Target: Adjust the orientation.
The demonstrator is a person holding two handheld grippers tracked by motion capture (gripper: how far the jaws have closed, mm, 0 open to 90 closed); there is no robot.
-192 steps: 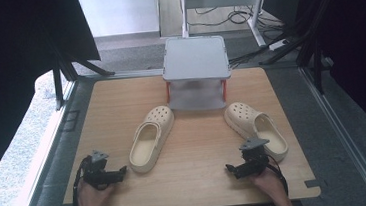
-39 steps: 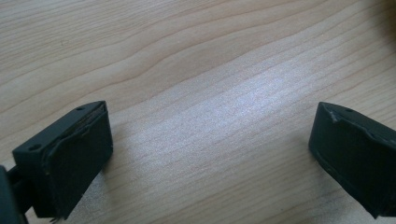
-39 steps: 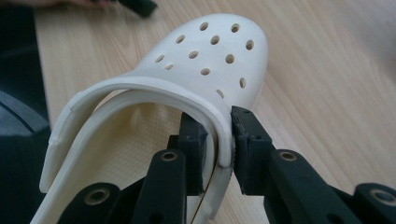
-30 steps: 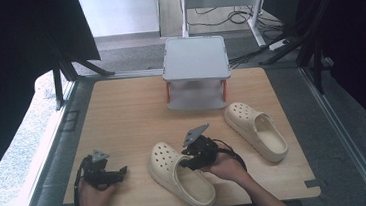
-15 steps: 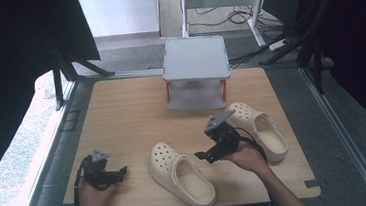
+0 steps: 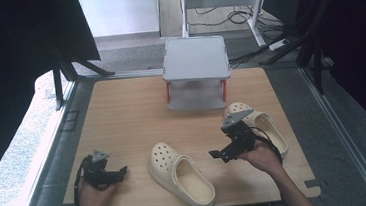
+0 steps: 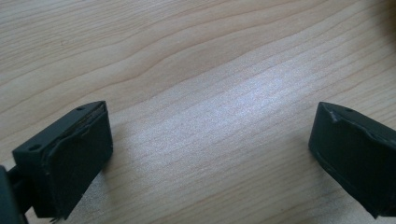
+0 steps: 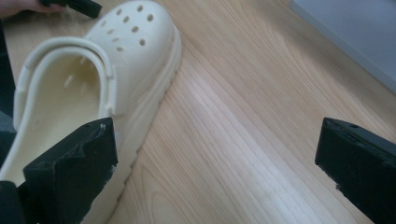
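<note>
Wooden table (image 6: 121, 113) sat on a metal frame, dark curtains either side, grey floor and cables behind. A small grey two-tier shelf (image 6: 195, 59) with red legs stood at the table's far edge, centre. One cream clog (image 6: 179, 174) lay near the front edge, toe toward far-left, heel toward the person. Second cream clog (image 6: 268, 128) lay right of it, near the shelf, partly covered by the right gripper (image 6: 219, 155). Right gripper hung between the two clogs, jaws spread wide, nothing between them; right gripper view had the near clog just beside its left jaw. Left gripper (image 6: 119, 173) rested at front-left, well apart from the clogs, jaws spread over bare wood, empty.
</note>
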